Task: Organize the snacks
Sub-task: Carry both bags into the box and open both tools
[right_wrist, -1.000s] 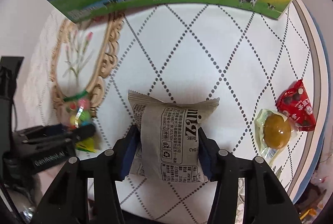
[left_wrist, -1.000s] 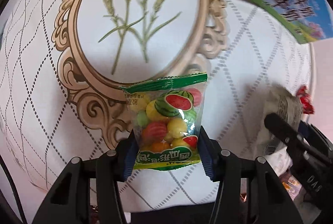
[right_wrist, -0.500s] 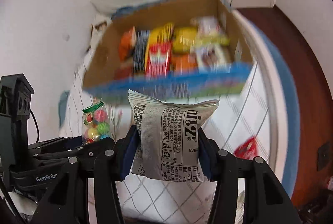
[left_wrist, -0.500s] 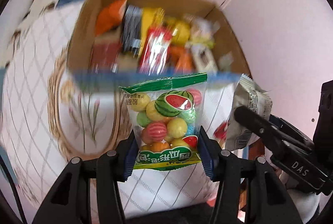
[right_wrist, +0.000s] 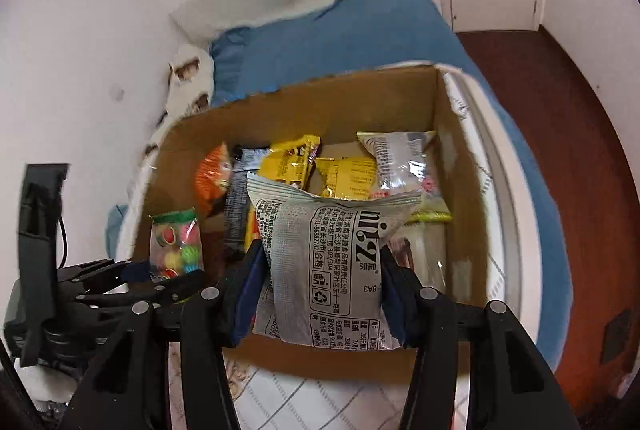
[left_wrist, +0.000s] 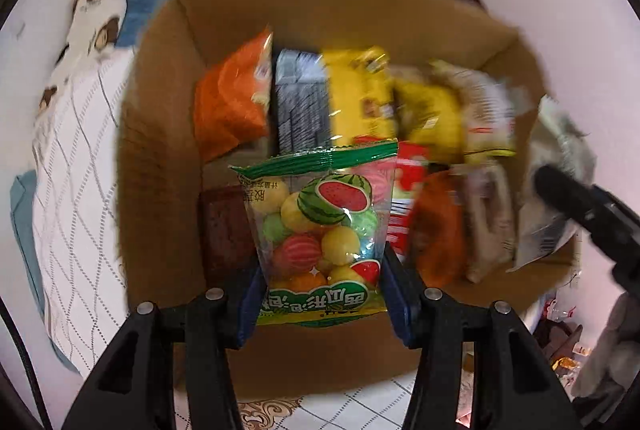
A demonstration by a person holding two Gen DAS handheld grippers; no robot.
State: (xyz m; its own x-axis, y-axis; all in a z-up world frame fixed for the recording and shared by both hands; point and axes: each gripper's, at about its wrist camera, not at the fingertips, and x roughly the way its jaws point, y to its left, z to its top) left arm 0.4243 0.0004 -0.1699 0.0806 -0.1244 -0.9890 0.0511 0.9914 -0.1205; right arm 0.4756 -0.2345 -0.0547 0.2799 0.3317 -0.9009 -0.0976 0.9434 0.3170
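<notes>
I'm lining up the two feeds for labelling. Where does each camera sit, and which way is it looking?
Left wrist: on the left gripper, looking down into the cardboard box past the watermelon gum bag it grips; the right gripper's finger shows at right.
Right wrist: on the right gripper, slanting down at the box past its grey snack packet; the left gripper shows at left.
Shared: the box, orange packet, both held packs.

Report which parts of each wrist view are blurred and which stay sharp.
Left wrist view: candy bag in the left gripper sharp, cardboard box and its snacks motion-smeared. Right wrist view: grey packet crisp, box mostly clear, fisheye bending edges.
</notes>
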